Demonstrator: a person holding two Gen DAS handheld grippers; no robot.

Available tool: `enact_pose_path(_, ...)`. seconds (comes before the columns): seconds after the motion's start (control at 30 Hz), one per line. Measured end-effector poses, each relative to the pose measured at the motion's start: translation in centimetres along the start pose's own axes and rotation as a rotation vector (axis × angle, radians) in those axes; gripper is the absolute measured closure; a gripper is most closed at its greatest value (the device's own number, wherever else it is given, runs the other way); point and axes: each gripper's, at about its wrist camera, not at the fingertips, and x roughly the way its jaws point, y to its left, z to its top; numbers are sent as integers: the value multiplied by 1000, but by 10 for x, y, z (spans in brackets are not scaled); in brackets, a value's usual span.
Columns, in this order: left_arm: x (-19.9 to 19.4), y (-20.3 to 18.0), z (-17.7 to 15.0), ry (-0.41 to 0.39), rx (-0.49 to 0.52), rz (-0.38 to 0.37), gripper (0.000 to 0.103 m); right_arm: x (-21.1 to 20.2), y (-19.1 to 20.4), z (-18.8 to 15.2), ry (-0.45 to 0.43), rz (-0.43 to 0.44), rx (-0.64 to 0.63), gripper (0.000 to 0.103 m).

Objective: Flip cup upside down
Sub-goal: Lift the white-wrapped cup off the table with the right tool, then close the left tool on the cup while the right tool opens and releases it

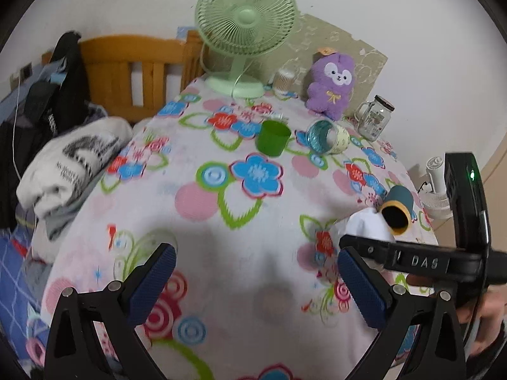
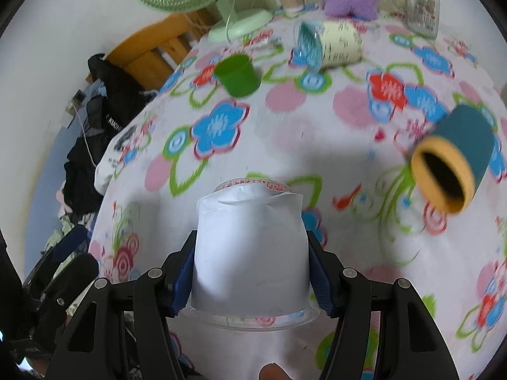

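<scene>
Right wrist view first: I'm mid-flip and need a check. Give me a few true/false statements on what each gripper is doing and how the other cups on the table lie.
1. The right gripper is shut on the white cup. True.
2. The left gripper holds the green cup. False: its jaws stand open and empty, and the green cup sits apart on the floral tablecloth.
3. The teal cup with the yellow rim lies on its side. True.
4. The green cup lies on its side. False: it stands upright, mouth up.
5. The purple plush toy sits at the far side, near the green fan. True.
</scene>
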Motion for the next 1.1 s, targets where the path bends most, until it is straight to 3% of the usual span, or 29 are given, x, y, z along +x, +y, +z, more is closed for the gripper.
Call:
enact_pose_path(0.2, -2, 3, -16, 33, -32, 2, 0, 7, 1, -17, 29, 31, 27, 38)
enact_pose_path(0.63, 0, 2, -26, 59, -41, 6, 0, 14, 4, -26, 29, 0, 12, 37)
enact_pose_path(0.83, 0, 3, -26, 59, -45, 5, 0, 13, 8, -25, 34, -33, -9, 23)
enact_pose_path(1.1, 4, -2, -16, 68, -61, -11, 0, -12, 1, -22, -15, -3, 3, 22)
